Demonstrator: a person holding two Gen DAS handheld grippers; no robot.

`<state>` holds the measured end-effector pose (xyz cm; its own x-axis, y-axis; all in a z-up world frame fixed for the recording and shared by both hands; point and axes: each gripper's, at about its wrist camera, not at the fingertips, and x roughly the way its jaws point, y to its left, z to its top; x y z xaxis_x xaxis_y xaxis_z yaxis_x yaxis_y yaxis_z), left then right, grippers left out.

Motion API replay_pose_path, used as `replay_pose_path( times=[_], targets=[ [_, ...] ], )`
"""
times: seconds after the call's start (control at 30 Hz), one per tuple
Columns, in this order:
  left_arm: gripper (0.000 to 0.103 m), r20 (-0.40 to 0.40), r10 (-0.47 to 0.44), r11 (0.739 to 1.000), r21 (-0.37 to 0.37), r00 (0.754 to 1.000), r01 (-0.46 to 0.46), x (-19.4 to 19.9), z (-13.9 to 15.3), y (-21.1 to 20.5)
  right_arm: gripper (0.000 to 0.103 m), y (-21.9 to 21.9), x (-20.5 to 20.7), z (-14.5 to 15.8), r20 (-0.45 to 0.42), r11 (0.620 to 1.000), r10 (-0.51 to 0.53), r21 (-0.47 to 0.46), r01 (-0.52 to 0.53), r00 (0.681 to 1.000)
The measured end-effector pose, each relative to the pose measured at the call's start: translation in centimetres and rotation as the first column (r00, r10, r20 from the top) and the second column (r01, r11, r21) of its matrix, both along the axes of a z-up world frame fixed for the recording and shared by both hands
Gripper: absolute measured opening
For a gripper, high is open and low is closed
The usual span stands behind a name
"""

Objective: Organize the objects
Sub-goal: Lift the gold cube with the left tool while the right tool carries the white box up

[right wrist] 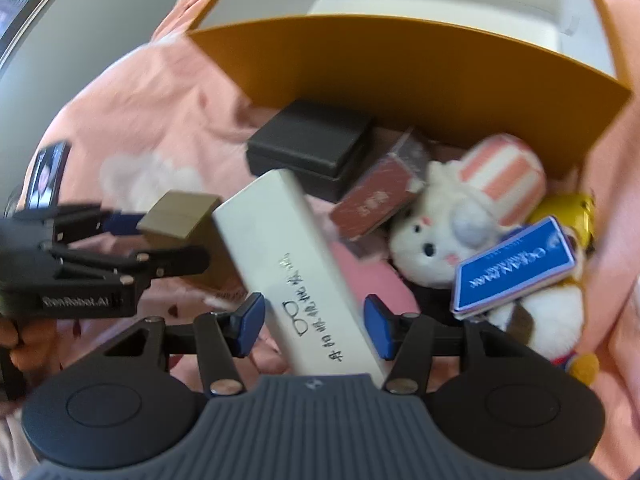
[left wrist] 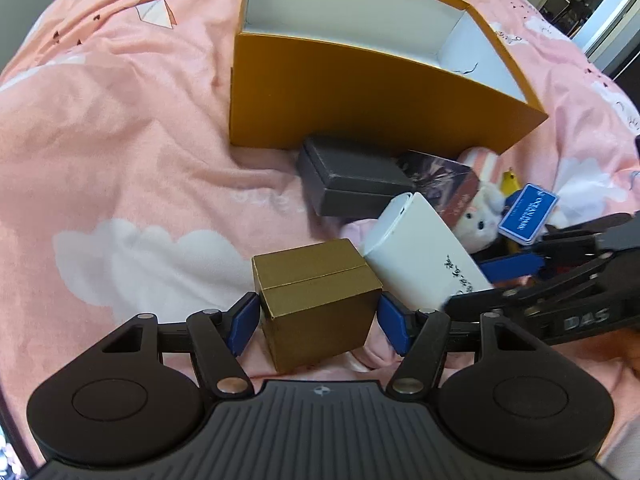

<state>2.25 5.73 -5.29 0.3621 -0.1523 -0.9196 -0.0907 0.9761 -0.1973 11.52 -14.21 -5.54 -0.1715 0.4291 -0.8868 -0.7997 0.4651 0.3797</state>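
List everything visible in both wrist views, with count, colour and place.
Big box: 1, orange outside, white inside, open, on the bedspread.
Bedspread: 1, pink with white clouds, under everything.
Black box: 1, against the big box's front wall.
Gold box: 1, between the left gripper's pads.
White box: 1, long, handwritten, between the right gripper's pads.
Red box: 1, beside the black box.
Plush rabbit: 1, white, striped pink ears.
Blue card: 1, on the plush.
Left gripper: 1, black, blue pads.
Right gripper: 1, black, blue pads.
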Motion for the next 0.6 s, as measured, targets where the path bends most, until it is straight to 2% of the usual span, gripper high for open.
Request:
replay_pose_path(
  times=[0.07,0.23,0.4,0.5,0.6],
  targets=[
    [0.074,0.004,-0.008,1.000,0.018,1.000,0.008,-0.2,0.2,-0.2,0.060,0.4,-0.1,-0.3,0.018,0.999,0.035,-0.003,-0.035,0.999],
    [0.074,-0.004,0.004,1.000,0.017,1.000,-0.004,-0.3,0.1,0.0,0.066,1.2,0.6,-1.5,-0.015,0.997,0.074,0.017,-0.073,0.997],
    [0.074,-0.009,0.022,1.000,0.020,1.000,-0.022,-0.2,0.1,0.3,0.064,2.4,-0.3,-1.3,0.042,0.984,0.169,0.042,-0.171,0.985],
    [0.074,-0.011,0.028,0.999,0.017,1.000,-0.028,-0.2,0.1,0.5,0.063,2.9,-1.1,-1.2,0.090,0.977,0.211,0.024,-0.214,0.973],
    [0.074,-0.009,0.026,1.000,0.011,1.000,-0.026,-0.2,0.2,0.6,0.062,2.8,-0.9,-1.0,0.073,0.975,0.220,0.019,-0.222,0.973]
  ],
)
